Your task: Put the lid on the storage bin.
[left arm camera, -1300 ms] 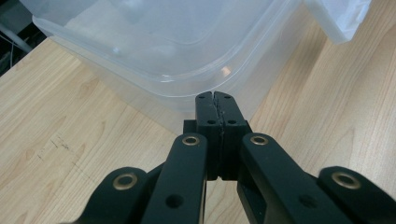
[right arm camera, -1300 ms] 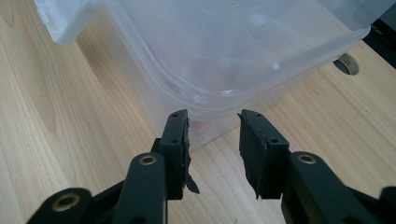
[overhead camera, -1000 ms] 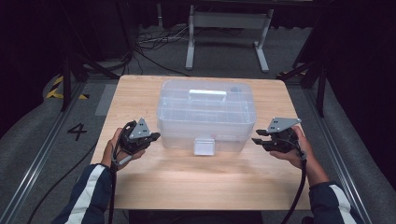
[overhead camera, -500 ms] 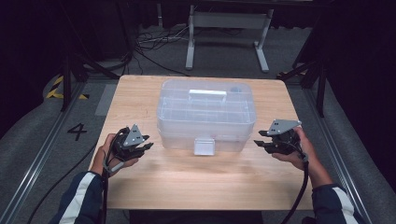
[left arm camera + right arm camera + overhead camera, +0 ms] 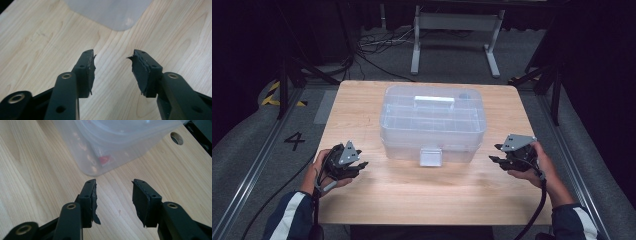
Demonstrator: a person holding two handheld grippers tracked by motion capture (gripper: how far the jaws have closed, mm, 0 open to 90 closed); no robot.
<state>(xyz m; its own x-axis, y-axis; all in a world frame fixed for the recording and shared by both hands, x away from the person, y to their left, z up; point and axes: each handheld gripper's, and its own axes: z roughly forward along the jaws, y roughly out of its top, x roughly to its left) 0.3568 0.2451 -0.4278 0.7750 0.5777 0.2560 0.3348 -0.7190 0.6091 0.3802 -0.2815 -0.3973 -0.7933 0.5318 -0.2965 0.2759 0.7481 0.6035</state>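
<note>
**Clear box between my two grippers, both jaws parted and empty**

The clear plastic box (image 5: 433, 122) stands mid-table, lid on, its long axis running left to right across the wooden table (image 5: 422, 195). A white handle (image 5: 434, 101) lies flat on the lid along that same axis; a small clear latch tab (image 5: 430, 156) hangs at the middle of the near wall, facing me.

My left gripper (image 5: 357, 165) sits low over the table near the box's near-left corner, apart from it, jaws aimed toward the box. In the left gripper view, the jaws stand well parted with nothing between them; the torn black pads (image 5: 91, 71) are bare, and a rounded corner of the box (image 5: 110, 12) lies ahead beyond the tips.

My right gripper (image 5: 495, 160) is near the box's near-right corner, also not touching, pointing inward at it. In the right gripper view, its jaws are equally wide and hold nothing; the box's rounded corner (image 5: 105, 152) lies just ahead and slightly left of the gap, with small reddish items dimly visible through the wall.

Judgement: the grippers flank the box about evenly, the right perhaps slightly closer. The latch lies between them, so either hand must swing inward along the near wall to reach it. Both forearms enter low from my side, wrists roughly level.
</note>
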